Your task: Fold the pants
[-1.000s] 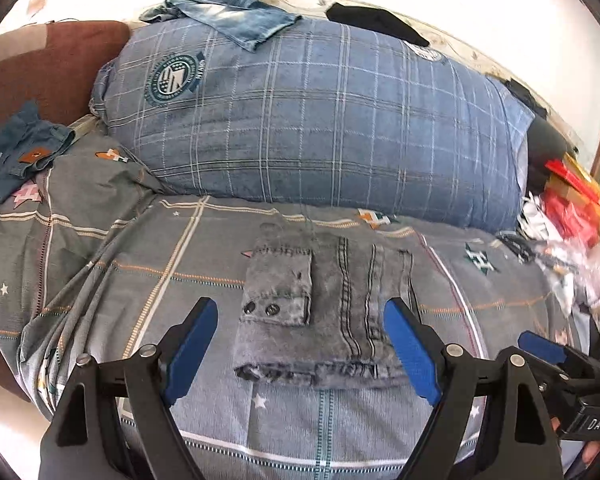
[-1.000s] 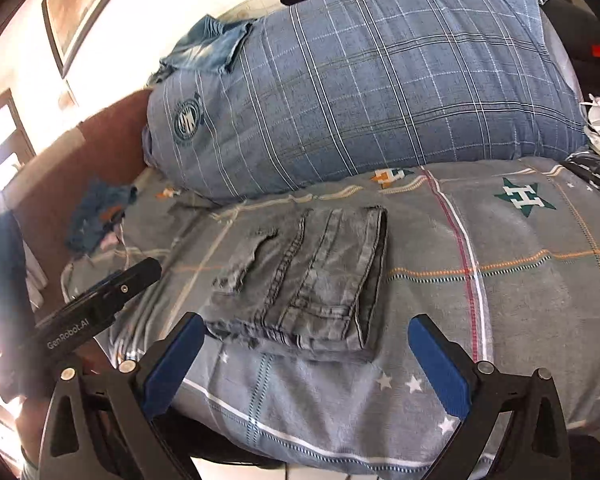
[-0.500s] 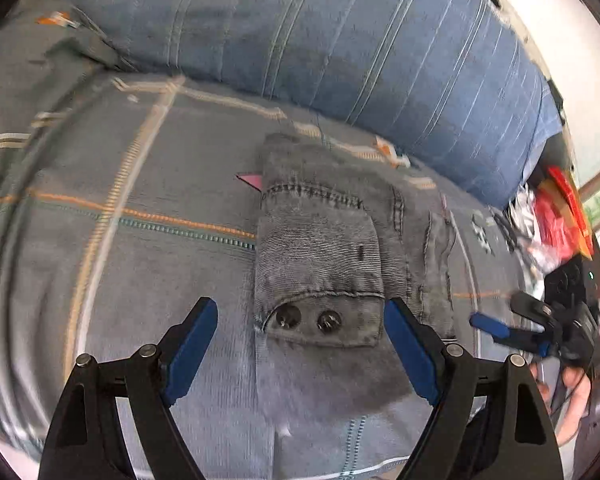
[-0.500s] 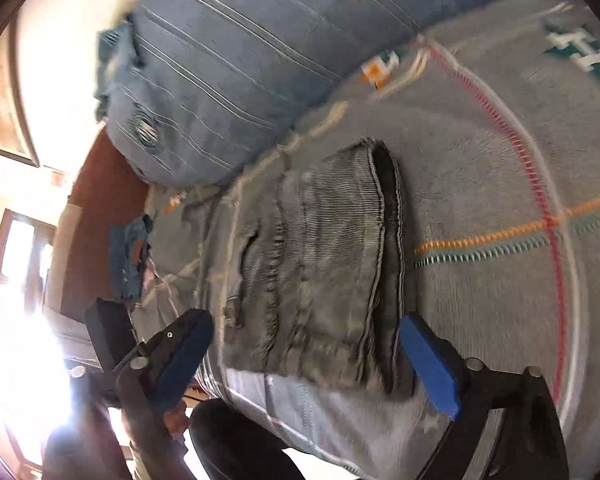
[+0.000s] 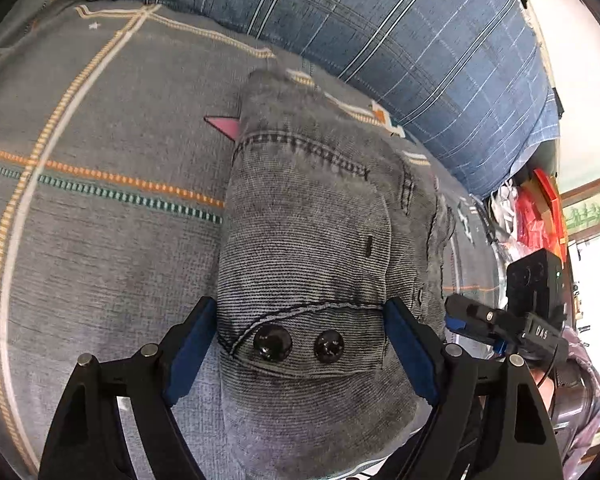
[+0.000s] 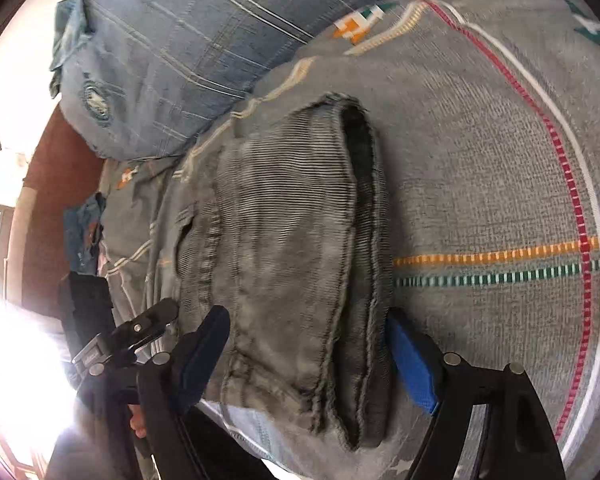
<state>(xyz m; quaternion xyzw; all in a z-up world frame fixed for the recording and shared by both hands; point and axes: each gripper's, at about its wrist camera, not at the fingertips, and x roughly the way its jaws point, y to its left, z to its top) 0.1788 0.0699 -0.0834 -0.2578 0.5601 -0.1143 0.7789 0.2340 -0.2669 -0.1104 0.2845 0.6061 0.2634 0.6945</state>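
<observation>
The grey denim pants (image 5: 308,240) lie folded into a thick bundle on the grey patterned bedspread (image 5: 100,220). My left gripper (image 5: 300,344) is open, its blue pads on either side of the near left end with the two dark snaps, close to the cloth. My right gripper (image 6: 308,352) is open and straddles the near right end of the pants (image 6: 292,240), where the stacked layers show. Each gripper shows at the edge of the other's view.
A large blue plaid pillow (image 5: 380,32) lies behind the pants. Red and white packaging (image 5: 536,216) is piled at the right end of the bed. A blue denim garment (image 6: 82,232) lies at the left by a brown headboard (image 6: 56,168).
Both grippers have moved forward and down from well back to right at the near edge of the folded pants, jaws still open around it. The pants have not moved.
</observation>
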